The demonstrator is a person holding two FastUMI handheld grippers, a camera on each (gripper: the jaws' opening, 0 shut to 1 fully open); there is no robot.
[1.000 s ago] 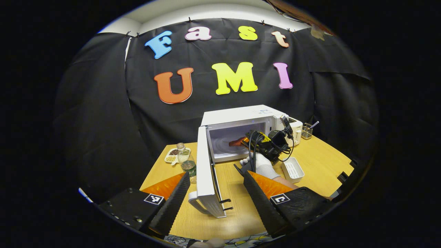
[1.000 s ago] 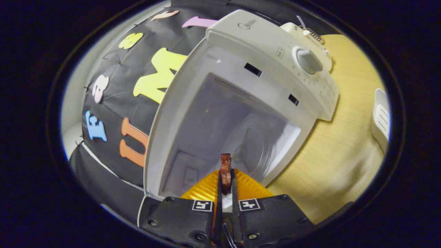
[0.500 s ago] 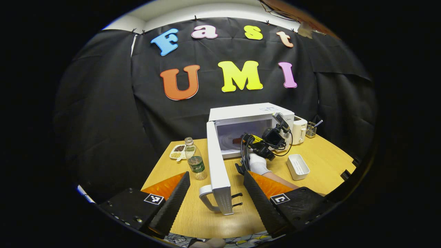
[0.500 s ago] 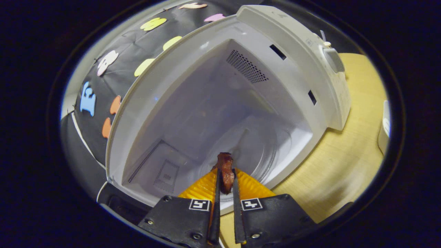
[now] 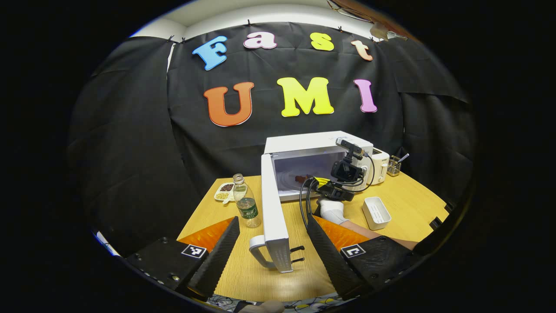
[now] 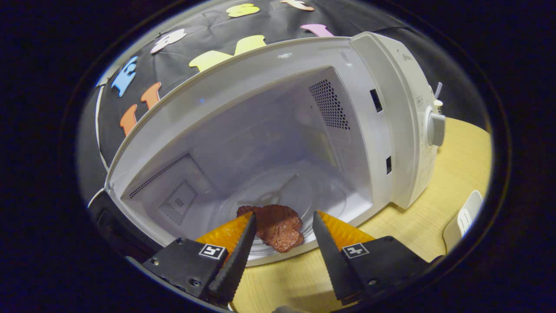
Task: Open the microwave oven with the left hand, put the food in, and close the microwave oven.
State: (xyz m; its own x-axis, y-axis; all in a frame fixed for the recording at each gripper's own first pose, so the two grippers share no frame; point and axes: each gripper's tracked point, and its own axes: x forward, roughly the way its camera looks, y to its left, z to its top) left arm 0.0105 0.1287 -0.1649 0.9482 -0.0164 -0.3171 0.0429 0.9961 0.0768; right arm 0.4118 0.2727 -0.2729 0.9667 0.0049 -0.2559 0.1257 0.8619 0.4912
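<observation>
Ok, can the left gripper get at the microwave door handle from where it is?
Probably yes. The left gripper is open, and the door handle stands between its fingers with bare table around it; the water bottle sits farther back.

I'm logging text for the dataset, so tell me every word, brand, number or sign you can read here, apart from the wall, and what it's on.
Nothing reads clearly.
Brand mark on the microwave, top front corner: too blurred to read.
Print beside its dial: too small.
Label on the bottle: too small.
The square tags on the left claw and right claw: patterns, no words.
</observation>
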